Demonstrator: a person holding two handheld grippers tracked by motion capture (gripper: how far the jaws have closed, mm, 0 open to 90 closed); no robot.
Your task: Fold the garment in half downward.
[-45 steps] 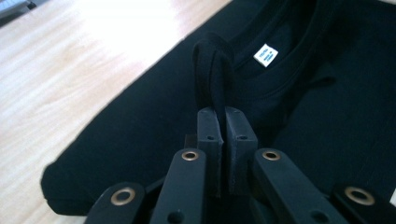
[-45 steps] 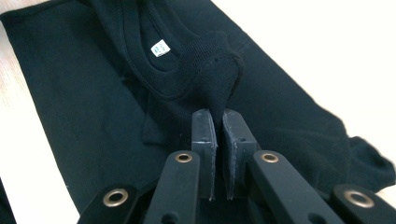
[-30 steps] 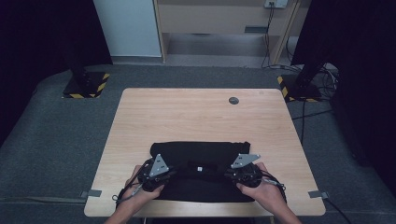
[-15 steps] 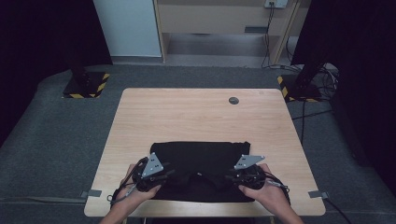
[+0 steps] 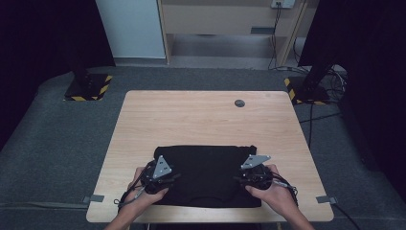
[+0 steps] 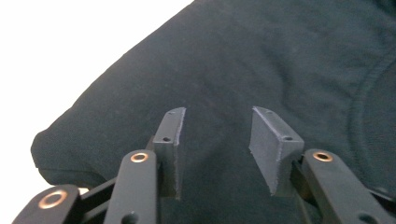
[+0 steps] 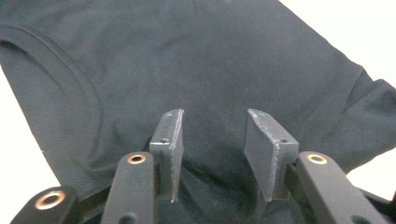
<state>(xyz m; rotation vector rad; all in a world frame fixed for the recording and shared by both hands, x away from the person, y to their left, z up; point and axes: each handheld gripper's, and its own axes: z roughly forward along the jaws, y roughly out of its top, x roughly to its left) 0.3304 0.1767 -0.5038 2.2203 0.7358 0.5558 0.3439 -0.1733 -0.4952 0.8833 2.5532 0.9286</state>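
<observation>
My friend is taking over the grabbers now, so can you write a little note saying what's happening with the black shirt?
Left gripper: jaws apart, just been opening, over the black shirt's left edge, nothing pinched.
Right gripper: jaws apart, just been opening, over the shirt's right edge, nothing pinched.
The shirt lies folded flat at the near edge of the table.
Done: this fold looks laid down and let go.
Left: probably another fold or some smoothing.
</observation>
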